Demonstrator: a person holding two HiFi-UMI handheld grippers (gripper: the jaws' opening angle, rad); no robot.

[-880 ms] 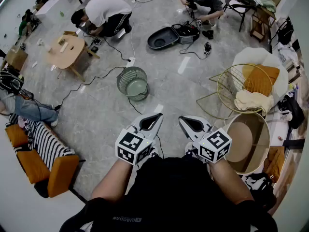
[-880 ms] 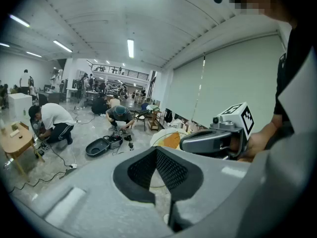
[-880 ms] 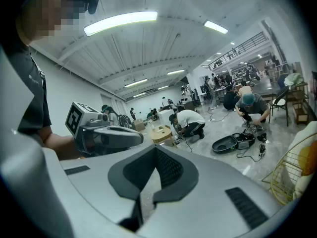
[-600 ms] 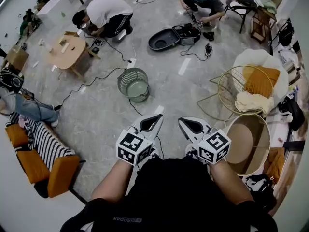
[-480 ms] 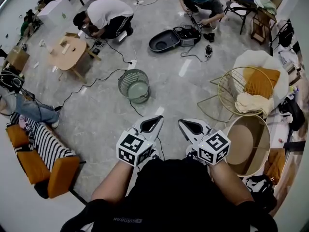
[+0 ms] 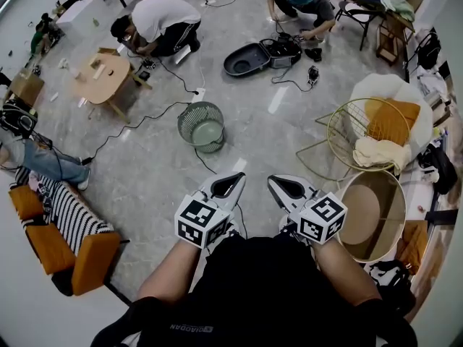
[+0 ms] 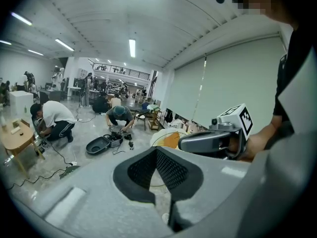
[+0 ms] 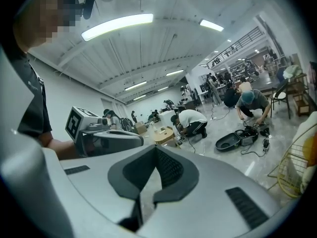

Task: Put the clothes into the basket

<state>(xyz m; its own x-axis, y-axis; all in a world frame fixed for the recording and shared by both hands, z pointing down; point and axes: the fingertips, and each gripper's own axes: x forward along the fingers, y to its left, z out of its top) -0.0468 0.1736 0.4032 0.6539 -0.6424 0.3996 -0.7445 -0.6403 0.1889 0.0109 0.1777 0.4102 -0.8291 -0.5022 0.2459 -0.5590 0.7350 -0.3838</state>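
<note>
Both grippers are held side by side just in front of the person's body, above bare floor. My left gripper [image 6: 239, 174] [image 7: 156, 148] has its jaws together with nothing between them. My right gripper [image 6: 271, 178] [image 8: 156, 148] is likewise shut and empty. An orange cloth [image 6: 391, 121] [image 7: 171, 140] and a cream cloth [image 6: 380, 152] lie in a gold wire chair [image 6: 337, 125] [image 8: 291, 168] to the right, well beyond the right gripper. A green mesh basket [image 6: 200, 125] stands on the floor ahead of the left gripper, apart from both.
A large round beige tub [image 6: 370, 214] sits close on the right. An orange and striped sofa [image 6: 61, 233] is at the left. Cables [image 6: 137, 121] cross the floor. Two people crouch at the back by a small wooden table [image 6: 98, 74] and an open black case [image 6: 260, 55].
</note>
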